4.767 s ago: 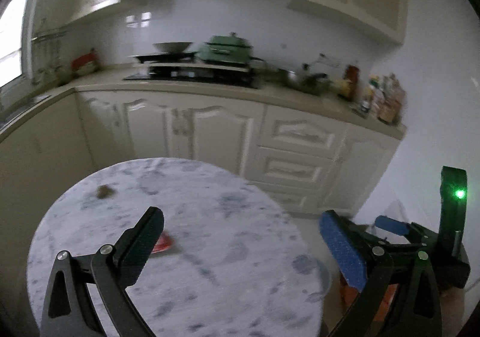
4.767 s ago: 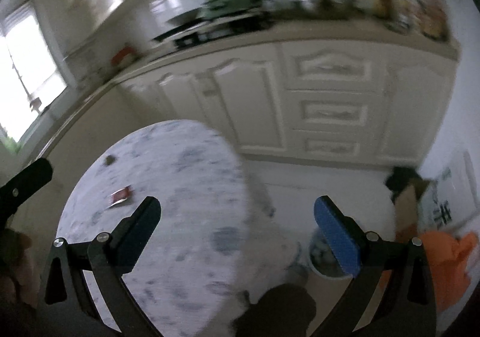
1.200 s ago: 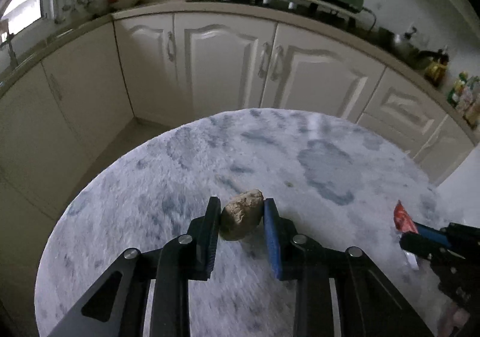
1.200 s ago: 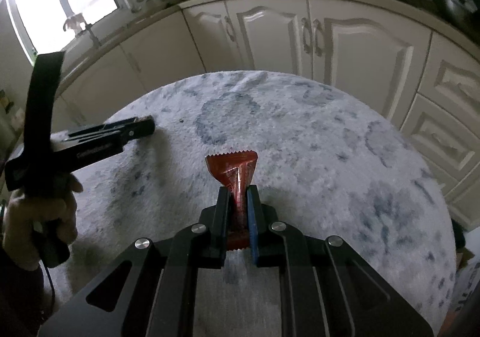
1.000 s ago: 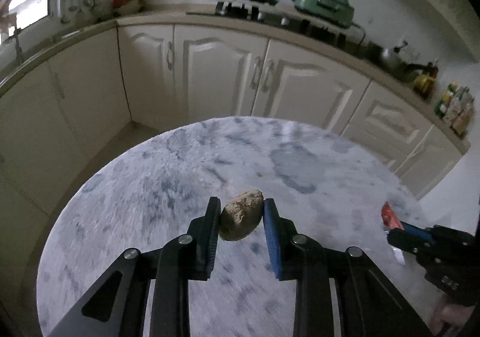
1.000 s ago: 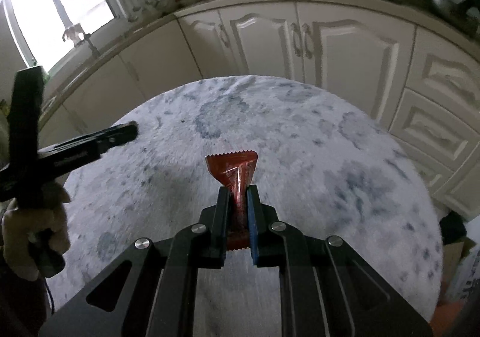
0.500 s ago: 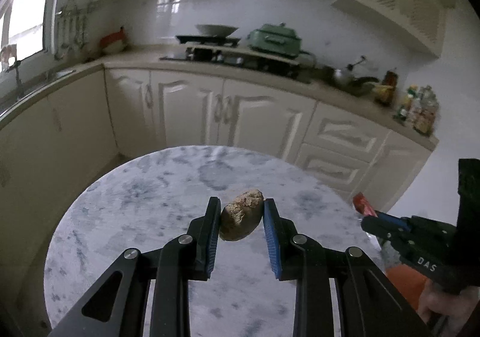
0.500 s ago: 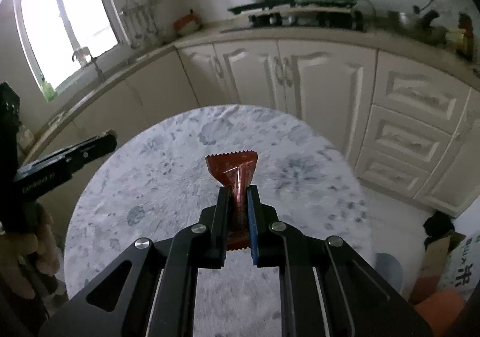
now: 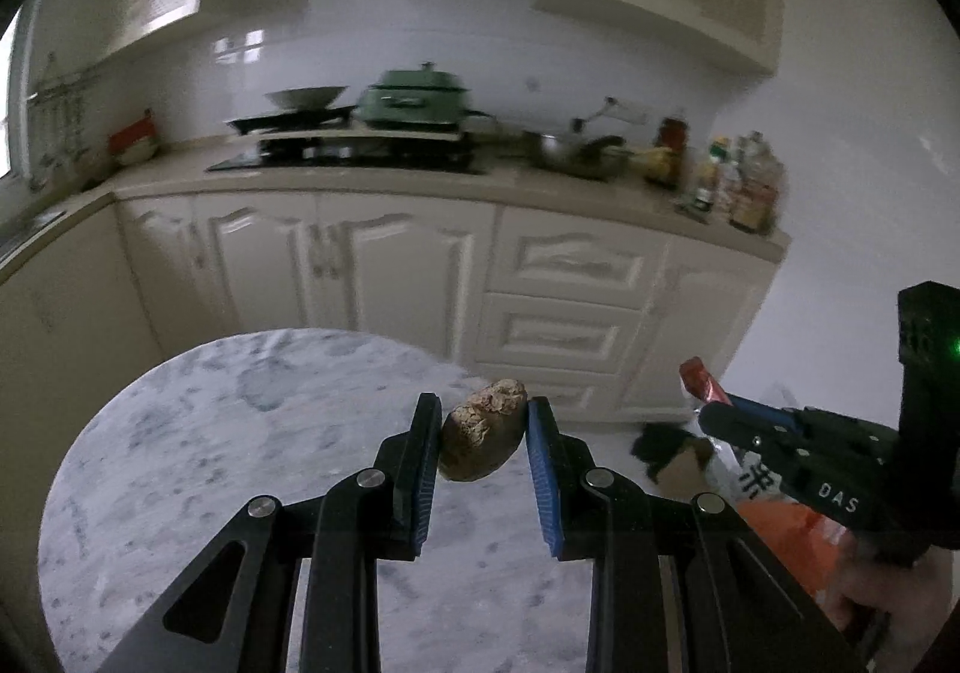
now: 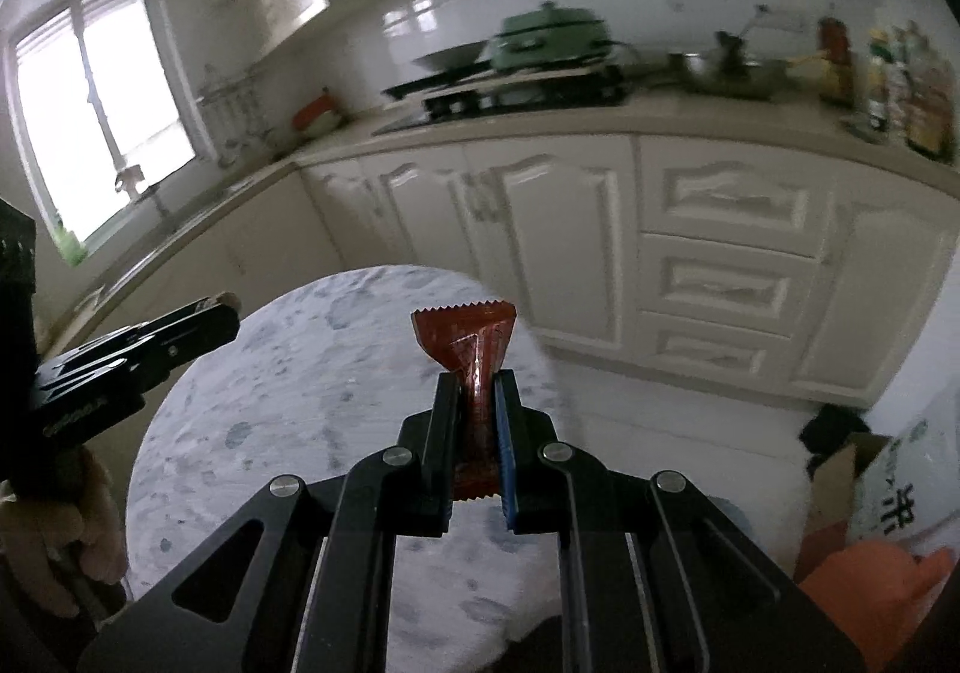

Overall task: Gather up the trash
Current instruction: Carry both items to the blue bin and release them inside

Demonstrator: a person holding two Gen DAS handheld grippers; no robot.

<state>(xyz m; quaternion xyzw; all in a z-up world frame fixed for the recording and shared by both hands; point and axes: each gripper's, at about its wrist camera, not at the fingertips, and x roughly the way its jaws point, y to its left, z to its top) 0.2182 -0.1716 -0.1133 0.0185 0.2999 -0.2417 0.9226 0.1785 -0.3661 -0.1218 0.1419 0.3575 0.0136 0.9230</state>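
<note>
Left wrist view: left gripper (image 9: 483,442) clamped on brown crumpled lump (image 9: 483,436), held above marble table (image 9: 180,463). Right gripper (image 10: 477,421) pinched shut on red wrapper (image 10: 468,343), long axis along fingers. Orange bag (image 10: 864,583) low right of right gripper, nearer that hand; probable drop target.

Round grey-veined marble table (image 9: 198,469), surface seemingly bare, cream cabinets (image 9: 372,265) behind, pale floor (image 10: 678,433) beside

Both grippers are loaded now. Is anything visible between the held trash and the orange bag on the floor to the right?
Nothing visible blocks the way. The brown lump and red wrapper are clamped above the marble table; the orange bag lies beyond its right edge.
</note>
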